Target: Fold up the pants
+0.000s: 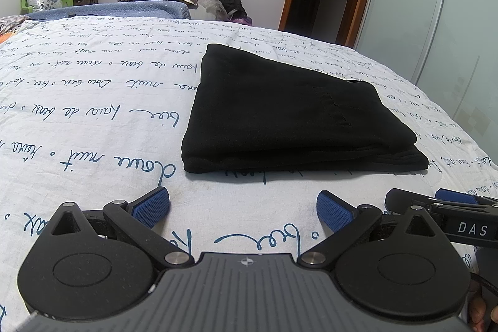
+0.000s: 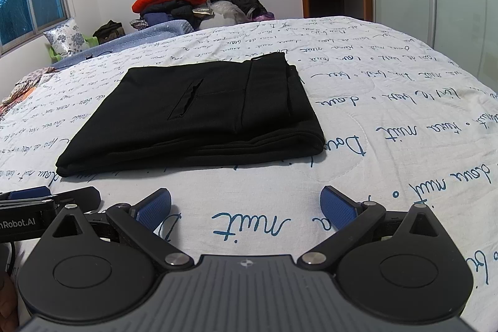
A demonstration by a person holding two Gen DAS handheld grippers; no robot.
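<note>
While you hold both claws low over bedspread (image 1: 93,101), left gripper (image 1: 242,207) gapes wide, empty; right gripper (image 2: 246,206) likewise wide, empty. Folded black pants (image 1: 280,114) lie at 12 o'clock, near, untouched.

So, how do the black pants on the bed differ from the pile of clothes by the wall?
The black pants are one garment, folded flat into a neat rectangle; the pile of clothes is many garments, heaped loosely. The pants are all black; the pile mixes red, beige and dark pieces. Neither touches the open grippers.
</note>
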